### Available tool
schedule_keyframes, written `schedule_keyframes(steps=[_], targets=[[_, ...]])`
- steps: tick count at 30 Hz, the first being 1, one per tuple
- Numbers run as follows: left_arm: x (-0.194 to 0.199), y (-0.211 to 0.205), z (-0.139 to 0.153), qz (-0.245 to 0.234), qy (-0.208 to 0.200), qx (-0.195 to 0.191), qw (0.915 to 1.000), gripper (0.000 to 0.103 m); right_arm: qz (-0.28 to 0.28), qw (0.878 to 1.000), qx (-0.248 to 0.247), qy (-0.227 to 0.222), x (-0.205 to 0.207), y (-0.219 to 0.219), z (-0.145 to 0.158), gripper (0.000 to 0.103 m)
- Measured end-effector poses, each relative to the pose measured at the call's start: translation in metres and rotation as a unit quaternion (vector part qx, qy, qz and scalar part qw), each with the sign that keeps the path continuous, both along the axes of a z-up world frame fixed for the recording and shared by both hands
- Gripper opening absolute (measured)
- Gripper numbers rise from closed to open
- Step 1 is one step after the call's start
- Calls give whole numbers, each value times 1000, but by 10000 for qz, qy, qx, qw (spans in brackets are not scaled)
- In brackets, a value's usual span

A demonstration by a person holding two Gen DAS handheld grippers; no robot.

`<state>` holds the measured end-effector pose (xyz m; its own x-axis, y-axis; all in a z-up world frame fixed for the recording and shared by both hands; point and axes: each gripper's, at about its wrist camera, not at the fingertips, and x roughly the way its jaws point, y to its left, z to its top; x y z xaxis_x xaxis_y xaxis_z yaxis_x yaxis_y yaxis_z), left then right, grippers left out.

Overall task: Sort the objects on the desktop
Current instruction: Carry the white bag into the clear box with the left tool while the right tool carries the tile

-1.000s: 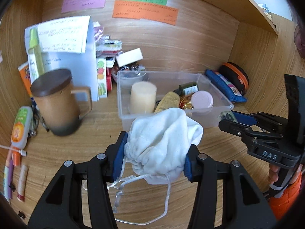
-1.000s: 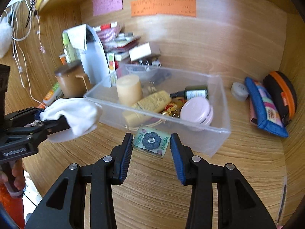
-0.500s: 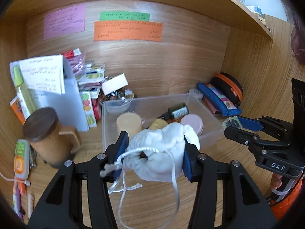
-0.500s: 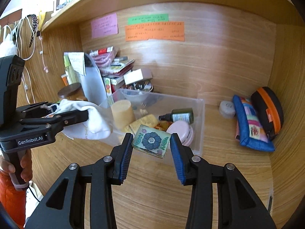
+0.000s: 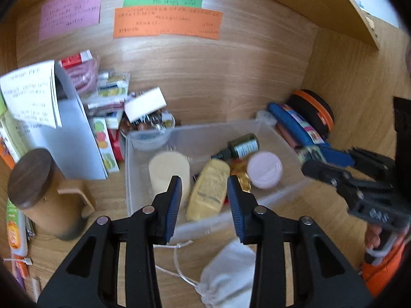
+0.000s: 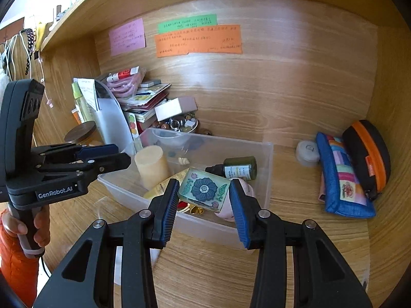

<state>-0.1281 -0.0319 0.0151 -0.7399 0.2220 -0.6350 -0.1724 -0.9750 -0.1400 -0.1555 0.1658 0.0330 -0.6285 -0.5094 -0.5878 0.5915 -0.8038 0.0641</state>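
My left gripper (image 5: 204, 200) is open and empty above the near wall of the clear plastic bin (image 5: 272, 131). The white drawstring pouch (image 5: 228, 282) lies on the desk below it, outside the bin. My right gripper (image 6: 204, 200) is shut on a green flower-patterned tile (image 6: 204, 189) and holds it above the bin's (image 6: 267, 159) near edge. The bin holds a cream candle (image 5: 168, 170), a yellow tube (image 5: 209, 190), a green dropper bottle (image 5: 241, 146) and a pink jar (image 5: 264, 170).
A brown lidded mug (image 5: 43, 195) stands left of the bin, with papers and stacked boxes (image 5: 64, 118) behind it. A blue pouch (image 6: 341, 177), an orange-trimmed black case (image 6: 367, 154) and a small white jar (image 6: 307, 152) lie at the right. Notes (image 6: 197, 41) hang on the back wall.
My left gripper has opened and the white pouch has dropped from it onto the desk in front of the bin. My right gripper still holds the tile, now nearer the bin.
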Motion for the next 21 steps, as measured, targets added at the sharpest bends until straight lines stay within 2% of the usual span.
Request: schedule_keyframes(steps=[2, 4, 7, 10, 12, 16, 18, 21], targets=[[10, -1, -10, -139, -162, 39, 9998, 40, 16, 10000, 12, -14, 0, 0, -2, 37], [20, 1, -20, -242, -321, 70, 9992, 56, 45, 10000, 3, -40, 2, 0, -3, 37], [36, 4, -37, -367, -523, 140, 9979, 72, 44, 10000, 15, -44, 8, 2, -7, 37], [49, 10, -51, -578, -717, 275, 9954, 81, 52, 9999, 33, -91, 13, 2, -11, 37], [53, 16, -63, -629, -901, 233, 9937, 87, 55, 9999, 53, -130, 15, 3, -14, 37], [50, 28, -80, -536, -1297, 46, 9901, 87, 80, 9998, 41, -164, 23, 4, -17, 37], [48, 30, -84, -486, -1367, 140, 9893, 87, 91, 9998, 38, -160, 26, 6, -17, 37], [43, 37, -91, -357, -1396, 28, 9896, 87, 105, 9998, 40, -141, 30, 8, -16, 37]])
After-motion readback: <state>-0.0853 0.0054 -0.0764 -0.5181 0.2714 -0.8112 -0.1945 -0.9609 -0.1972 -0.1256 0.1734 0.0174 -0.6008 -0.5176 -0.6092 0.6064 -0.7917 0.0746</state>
